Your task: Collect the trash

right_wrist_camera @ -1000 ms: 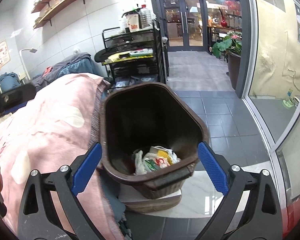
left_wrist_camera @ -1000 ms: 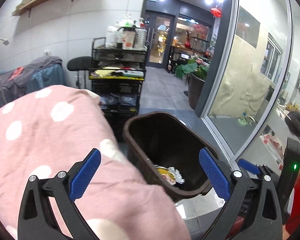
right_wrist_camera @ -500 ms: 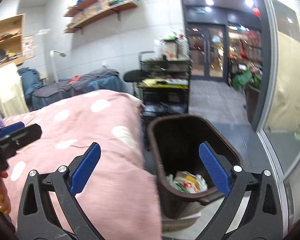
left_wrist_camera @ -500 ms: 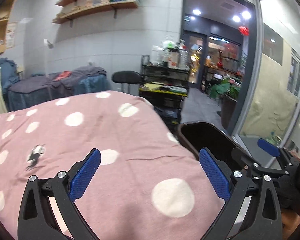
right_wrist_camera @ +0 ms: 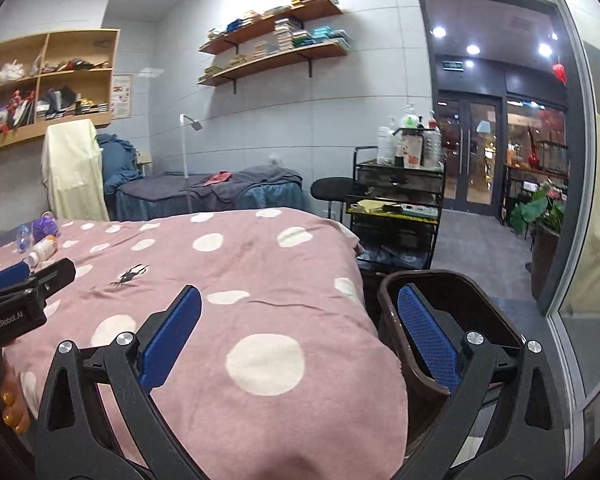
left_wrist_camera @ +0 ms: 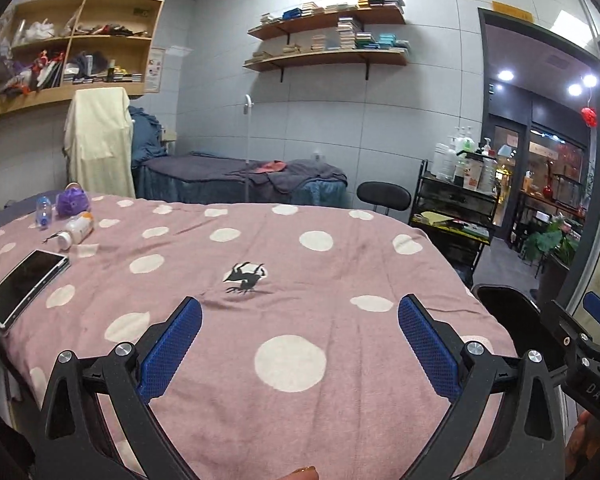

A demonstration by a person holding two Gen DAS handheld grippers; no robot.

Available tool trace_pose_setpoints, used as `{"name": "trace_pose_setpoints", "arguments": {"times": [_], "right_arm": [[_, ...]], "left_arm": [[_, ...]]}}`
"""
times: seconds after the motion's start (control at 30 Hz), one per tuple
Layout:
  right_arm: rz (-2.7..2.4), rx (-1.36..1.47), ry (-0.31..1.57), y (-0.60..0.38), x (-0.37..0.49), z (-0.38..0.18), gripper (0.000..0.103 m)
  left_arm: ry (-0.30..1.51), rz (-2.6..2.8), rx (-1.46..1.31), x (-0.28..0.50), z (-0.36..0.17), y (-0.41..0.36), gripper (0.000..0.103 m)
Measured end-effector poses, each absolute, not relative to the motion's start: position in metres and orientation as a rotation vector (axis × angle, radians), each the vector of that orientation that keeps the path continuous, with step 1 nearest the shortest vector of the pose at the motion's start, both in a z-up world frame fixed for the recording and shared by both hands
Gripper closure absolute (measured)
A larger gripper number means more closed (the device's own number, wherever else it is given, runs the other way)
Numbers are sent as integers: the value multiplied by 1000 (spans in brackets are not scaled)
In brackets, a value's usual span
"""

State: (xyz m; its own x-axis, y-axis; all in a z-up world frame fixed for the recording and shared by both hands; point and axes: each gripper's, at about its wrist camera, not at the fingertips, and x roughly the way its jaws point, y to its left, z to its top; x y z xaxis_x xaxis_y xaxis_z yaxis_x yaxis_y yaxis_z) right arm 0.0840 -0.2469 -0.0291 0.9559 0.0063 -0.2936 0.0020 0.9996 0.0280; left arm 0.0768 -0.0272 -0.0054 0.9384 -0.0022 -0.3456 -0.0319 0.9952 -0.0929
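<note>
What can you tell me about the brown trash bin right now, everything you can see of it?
The brown trash bin is a dark brown, plastic-looking tub with a rolled rim and rounded corners, standing upright and open-topped on the floor at the right end of the bed. The pink polka-dot blanket's edge hangs right beside its left wall; whether they touch is unclear. Its inside looks dark, and the contents are hidden from this angle. The right gripper, open and empty, has its right finger in front of the bin's mouth.

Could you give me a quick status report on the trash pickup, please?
Both grippers, left and right, open and empty over the pink dotted blanket. Bottles and purple wad lie at the far left corner; bin sits right of the bed. Nothing in the way.
</note>
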Motion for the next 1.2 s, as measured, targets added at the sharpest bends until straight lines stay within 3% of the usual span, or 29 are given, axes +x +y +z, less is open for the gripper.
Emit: {"name": "trace_pose_setpoints", "arguments": {"times": [1.2], "right_arm": [[41,48,311,-241,77,-31,6]], "left_arm": [[296,48,-41,45,-6,-31,6]]}}
